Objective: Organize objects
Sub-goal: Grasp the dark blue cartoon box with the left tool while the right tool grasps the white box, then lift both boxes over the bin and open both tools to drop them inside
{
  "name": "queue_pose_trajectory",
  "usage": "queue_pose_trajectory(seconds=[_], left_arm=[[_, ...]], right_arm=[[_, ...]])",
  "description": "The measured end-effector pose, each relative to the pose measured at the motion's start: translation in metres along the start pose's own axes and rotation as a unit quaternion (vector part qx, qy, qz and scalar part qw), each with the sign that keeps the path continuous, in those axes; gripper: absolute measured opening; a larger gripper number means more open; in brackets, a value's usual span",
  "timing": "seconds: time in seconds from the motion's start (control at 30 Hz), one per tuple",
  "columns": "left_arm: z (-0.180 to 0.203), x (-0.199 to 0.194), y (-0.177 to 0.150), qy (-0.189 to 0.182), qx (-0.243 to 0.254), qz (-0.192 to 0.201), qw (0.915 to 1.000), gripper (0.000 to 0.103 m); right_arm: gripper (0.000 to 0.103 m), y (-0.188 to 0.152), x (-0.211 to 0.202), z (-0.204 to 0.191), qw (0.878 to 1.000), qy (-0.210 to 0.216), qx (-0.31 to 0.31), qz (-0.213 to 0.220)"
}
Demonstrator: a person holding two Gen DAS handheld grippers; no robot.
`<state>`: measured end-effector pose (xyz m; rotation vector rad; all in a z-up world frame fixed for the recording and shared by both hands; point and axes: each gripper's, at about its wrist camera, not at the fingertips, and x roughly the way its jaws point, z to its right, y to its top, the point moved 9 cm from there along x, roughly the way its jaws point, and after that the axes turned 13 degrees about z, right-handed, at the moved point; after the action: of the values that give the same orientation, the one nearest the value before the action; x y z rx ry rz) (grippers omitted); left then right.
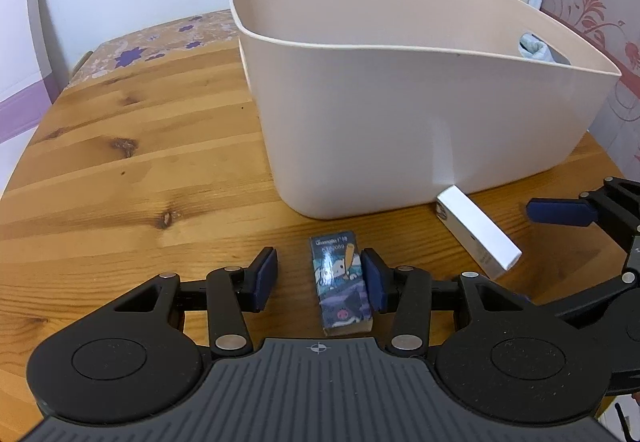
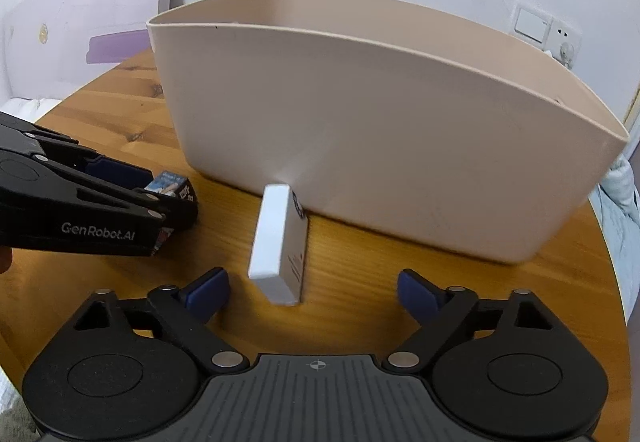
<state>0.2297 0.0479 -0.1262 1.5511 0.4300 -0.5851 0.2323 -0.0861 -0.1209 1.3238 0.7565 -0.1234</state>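
Left gripper [image 1: 320,274] straddles the cartoon box [image 1: 340,282] lying near the bin [image 1: 400,130]; its right pad touches the box, the left stands clear. Right gripper [image 2: 312,290], jaws wide, brackets the white box [image 2: 276,242], whose far end touches the bin.

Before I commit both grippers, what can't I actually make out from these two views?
- Bin floor and contents: hidden by its near wall, both views.
- Cartoon box print: too small, left wrist view; mostly covered by the left gripper in the right wrist view.
- White box label: blurred.
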Motion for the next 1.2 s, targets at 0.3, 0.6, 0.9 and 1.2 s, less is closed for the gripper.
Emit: queue_pose_trajectory(seconds=[0.3,0.6,0.9,1.2], left_arm=[[-0.005,0.000,0.002,0.004,-0.003,0.002,1.0000,0.024],[-0.004,-0.008,-0.002,0.011,-0.005,0.001,0.9999,0.023],[0.001,-0.022,-0.007,0.009,-0.005,0.002,0.9999,0.023],[0.008,-0.046,-0.001,0.008,-0.003,0.022,0.9997,0.023]], right_arm=[[0.047,0.004,-0.001,0.003,1.000,0.000,0.011,0.016],[0.015,0.001,-0.011,-0.001,1.000,0.014,-0.010,0.012],[0.015,-0.011,-0.032,0.008,1.000,0.023,-0.003,0.009],[0.015,-0.012,-0.060,0.015,0.999,0.012,-0.005,0.031]])
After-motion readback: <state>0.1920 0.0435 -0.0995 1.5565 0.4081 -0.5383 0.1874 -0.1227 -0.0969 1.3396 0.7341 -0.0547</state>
